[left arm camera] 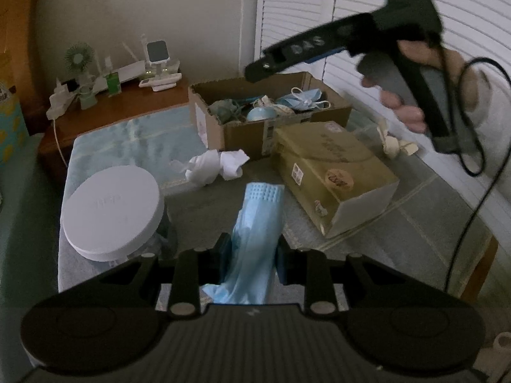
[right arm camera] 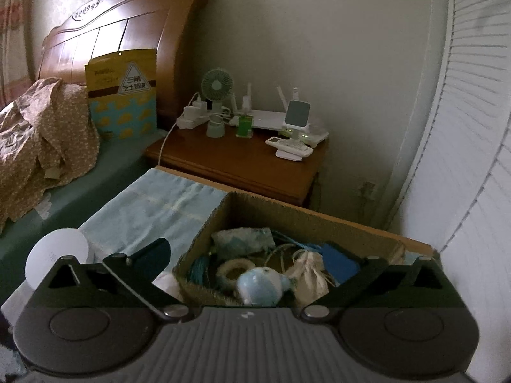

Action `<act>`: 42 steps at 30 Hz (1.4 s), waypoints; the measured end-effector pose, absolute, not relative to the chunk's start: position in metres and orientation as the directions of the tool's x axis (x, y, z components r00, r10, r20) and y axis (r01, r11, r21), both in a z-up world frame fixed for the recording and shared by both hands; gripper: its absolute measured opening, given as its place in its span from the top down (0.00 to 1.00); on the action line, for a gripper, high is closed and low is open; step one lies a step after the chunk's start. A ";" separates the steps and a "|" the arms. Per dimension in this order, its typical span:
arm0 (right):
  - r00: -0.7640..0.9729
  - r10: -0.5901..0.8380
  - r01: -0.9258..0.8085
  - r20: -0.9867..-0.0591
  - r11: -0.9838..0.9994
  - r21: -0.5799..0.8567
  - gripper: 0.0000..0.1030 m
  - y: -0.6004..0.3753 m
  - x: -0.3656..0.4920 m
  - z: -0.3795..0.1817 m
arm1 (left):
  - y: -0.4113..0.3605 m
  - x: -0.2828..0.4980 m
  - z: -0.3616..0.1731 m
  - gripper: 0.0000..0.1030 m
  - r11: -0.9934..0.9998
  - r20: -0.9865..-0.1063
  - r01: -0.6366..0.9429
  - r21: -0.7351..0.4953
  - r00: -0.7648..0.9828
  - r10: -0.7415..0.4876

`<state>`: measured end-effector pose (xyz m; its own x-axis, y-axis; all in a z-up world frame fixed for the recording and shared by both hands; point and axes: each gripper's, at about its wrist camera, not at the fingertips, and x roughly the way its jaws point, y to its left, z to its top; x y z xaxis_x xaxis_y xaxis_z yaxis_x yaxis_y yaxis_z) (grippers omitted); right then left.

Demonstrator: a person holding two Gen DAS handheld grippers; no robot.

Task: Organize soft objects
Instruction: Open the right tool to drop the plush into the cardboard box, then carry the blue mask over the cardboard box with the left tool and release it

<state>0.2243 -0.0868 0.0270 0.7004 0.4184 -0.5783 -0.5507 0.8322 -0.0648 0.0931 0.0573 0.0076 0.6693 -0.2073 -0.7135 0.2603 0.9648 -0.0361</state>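
On the bench [left arm camera: 415, 210], the open box [left arm camera: 242, 131] stands behind the closed carton [left arm camera: 332, 172]; socks [left arm camera: 217, 162] lie left of it.

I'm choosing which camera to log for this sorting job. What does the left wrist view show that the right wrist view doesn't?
Only the left wrist view shows the left gripper shut on the light blue sock, the white socks, the closed tan box and the right gripper's body. Only the right wrist view shows the bed headboard, the floral cloth and the open right gripper. Both show the open cardboard box, the white round lid and the nightstand.
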 end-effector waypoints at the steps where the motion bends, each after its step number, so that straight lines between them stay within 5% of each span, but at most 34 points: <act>1: 0.698 0.419 -0.550 -0.581 0.833 -0.060 0.00 -0.090 0.219 0.028 | 0.056 0.093 0.009 0.74 0.964 -0.713 0.264 -0.031 0.670 -0.207; 20: 0.734 0.319 -0.394 -0.600 0.919 0.006 0.00 -0.166 0.116 -0.002 | 0.026 0.125 0.043 0.74 0.937 -0.702 0.349 0.021 0.673 -0.235; 42: 0.768 0.213 -0.254 -0.604 0.967 0.019 0.00 -0.214 0.089 -0.019 | -0.034 0.267 0.065 0.74 0.915 -0.682 0.403 -0.035 0.659 -0.317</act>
